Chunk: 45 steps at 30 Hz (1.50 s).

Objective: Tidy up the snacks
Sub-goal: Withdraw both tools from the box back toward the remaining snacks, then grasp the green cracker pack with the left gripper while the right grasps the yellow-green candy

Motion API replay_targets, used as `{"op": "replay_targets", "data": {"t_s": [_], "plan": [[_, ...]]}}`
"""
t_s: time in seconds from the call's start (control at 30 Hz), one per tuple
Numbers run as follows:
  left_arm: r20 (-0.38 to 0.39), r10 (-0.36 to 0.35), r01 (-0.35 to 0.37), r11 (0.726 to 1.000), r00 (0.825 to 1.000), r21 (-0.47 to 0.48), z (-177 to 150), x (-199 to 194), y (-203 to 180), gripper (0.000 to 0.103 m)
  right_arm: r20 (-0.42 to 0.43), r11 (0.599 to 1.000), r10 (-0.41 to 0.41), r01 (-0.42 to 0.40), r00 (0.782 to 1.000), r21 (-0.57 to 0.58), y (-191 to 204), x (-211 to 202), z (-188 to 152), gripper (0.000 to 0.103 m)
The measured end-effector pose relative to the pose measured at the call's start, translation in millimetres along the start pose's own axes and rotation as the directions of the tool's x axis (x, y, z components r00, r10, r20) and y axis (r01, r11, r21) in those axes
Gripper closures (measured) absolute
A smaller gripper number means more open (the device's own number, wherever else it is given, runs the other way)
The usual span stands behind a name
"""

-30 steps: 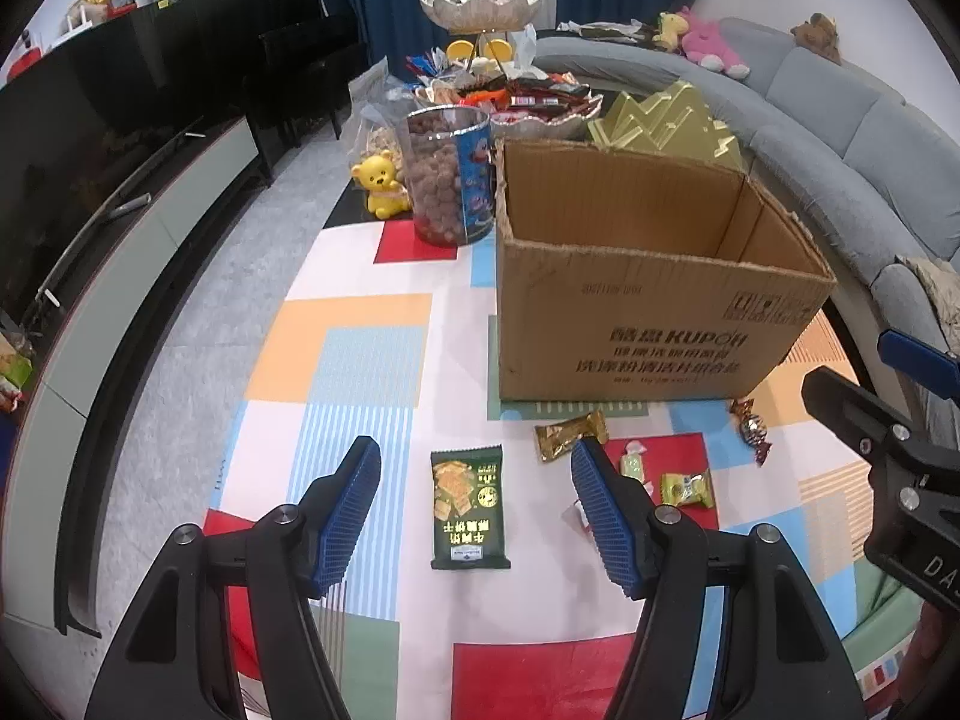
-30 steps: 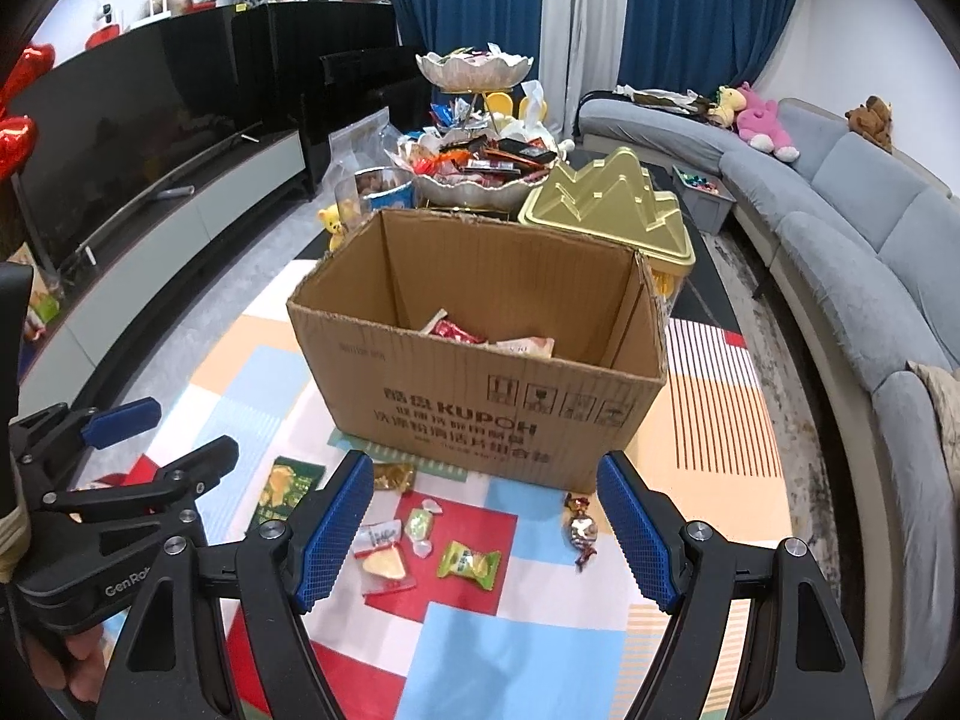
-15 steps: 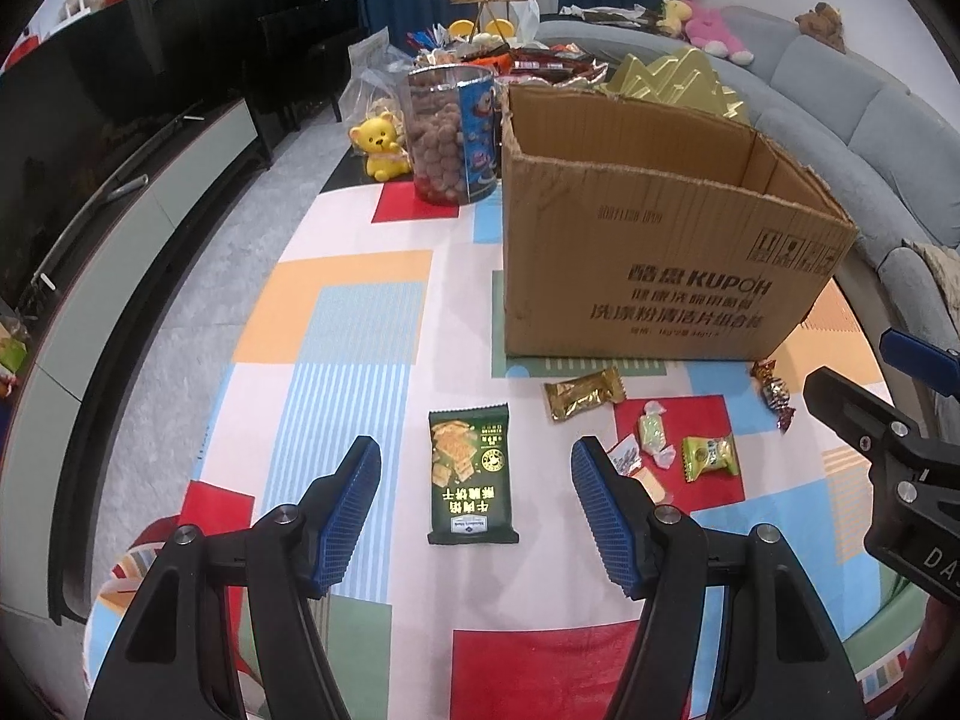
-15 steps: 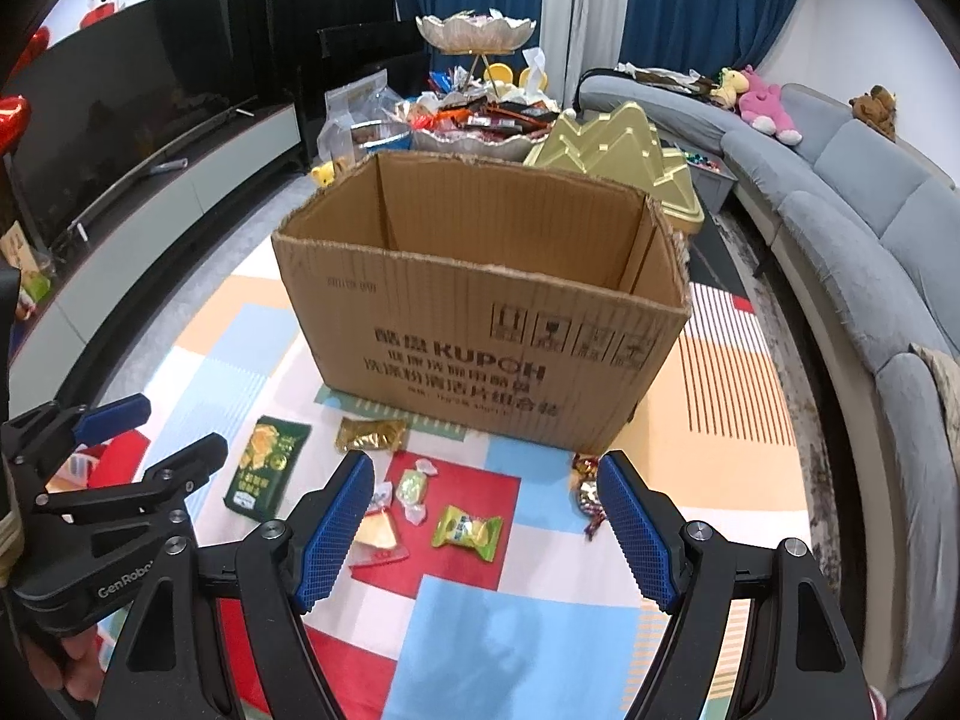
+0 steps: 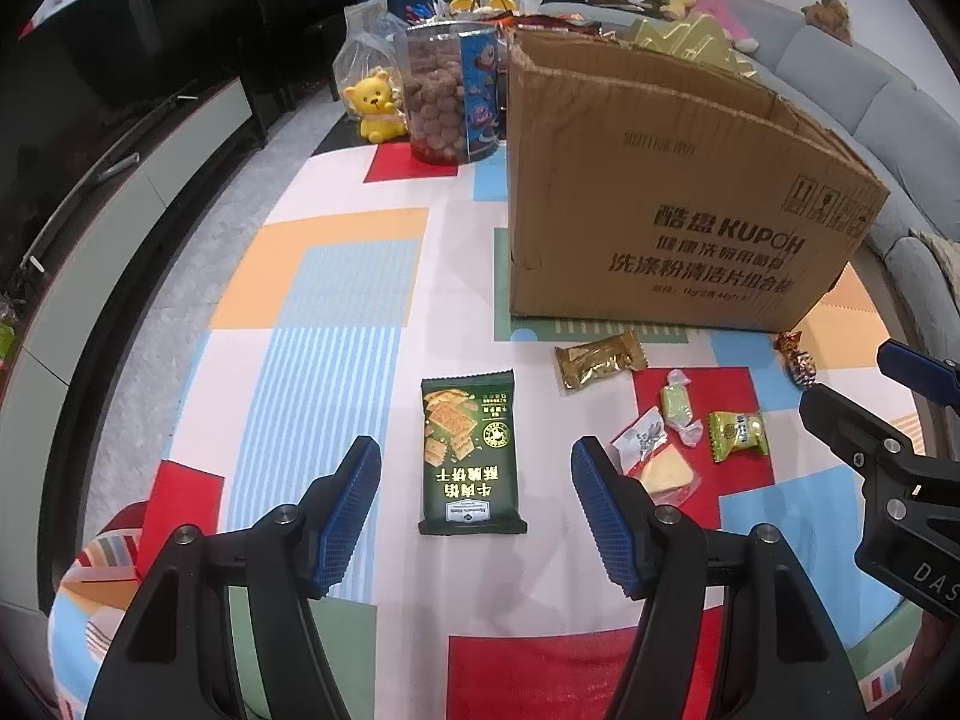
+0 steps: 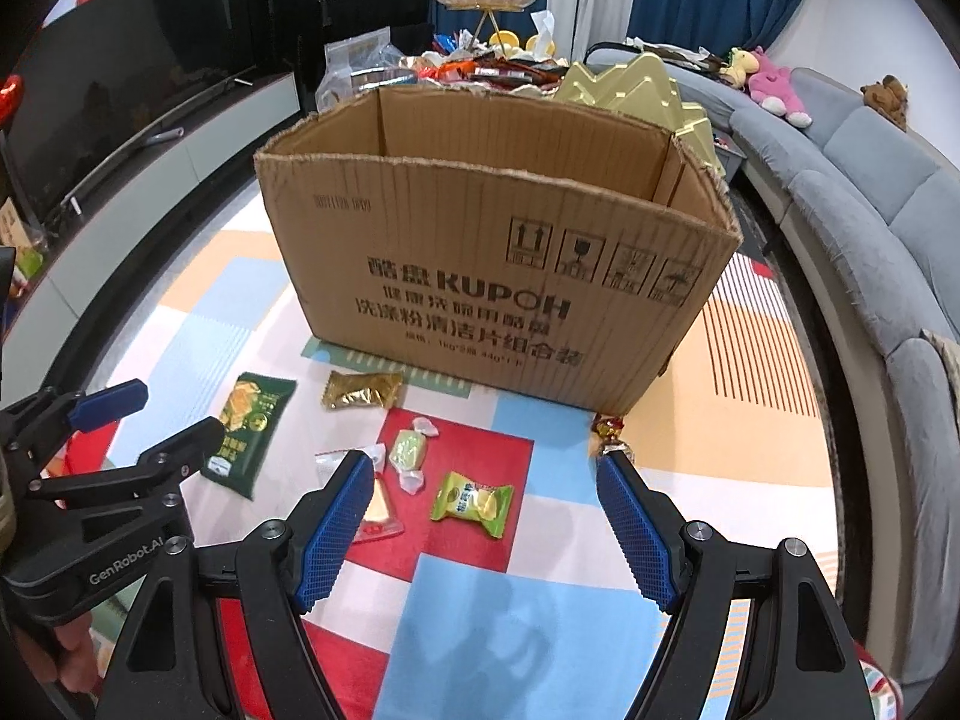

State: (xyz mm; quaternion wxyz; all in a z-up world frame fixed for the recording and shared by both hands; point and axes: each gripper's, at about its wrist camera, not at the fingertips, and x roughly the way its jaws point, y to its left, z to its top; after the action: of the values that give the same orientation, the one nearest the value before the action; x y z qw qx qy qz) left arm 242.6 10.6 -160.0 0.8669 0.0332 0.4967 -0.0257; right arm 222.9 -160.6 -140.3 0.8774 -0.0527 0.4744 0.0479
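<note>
Both grippers are coming lower than a sec ago, so the cardboard box (image 6: 498,276) is looking bigger & its inside, w/ some packets seen earlier, is now hiding behind the front wall. Left gripper (image 5: 474,516) is hanging spread & empty over the green cracker packet (image 5: 470,453); right gripper (image 6: 480,525) is also spread & empty over the green candy (image 6: 471,501). Task is looking only partly done: gold packet (image 6: 362,390), pale green candy (image 6: 410,450) & others are still lying on the mat (image 6: 528,630) just before the box.
</note>
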Motion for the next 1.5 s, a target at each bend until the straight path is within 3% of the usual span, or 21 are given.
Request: {"op": "replay_targets", "data": {"t_s": [0.8,1.3,1.5], "plan": [[-0.078,0.003,-0.004,1.000,0.997,-0.015,-7.0,57.7,3.5,0.038,-0.127,1.000,0.000,0.002,0.992,0.015,-3.3,64.9,-17.3,0.026],[-0.084,-0.016,0.013,0.999,0.996,-0.036,-10.2,70.2,6.3,0.038,-0.162,1.000,0.014,-0.009,0.987,0.029,-1.9,88.6,-27.9,0.026],[-0.073,-0.029,0.027,0.999,0.997,-0.025,-11.2,67.8,2.3,0.048,-0.153,0.999,0.035,-0.029,0.988,0.042,-6.8,91.1,-30.4,0.032]]}}
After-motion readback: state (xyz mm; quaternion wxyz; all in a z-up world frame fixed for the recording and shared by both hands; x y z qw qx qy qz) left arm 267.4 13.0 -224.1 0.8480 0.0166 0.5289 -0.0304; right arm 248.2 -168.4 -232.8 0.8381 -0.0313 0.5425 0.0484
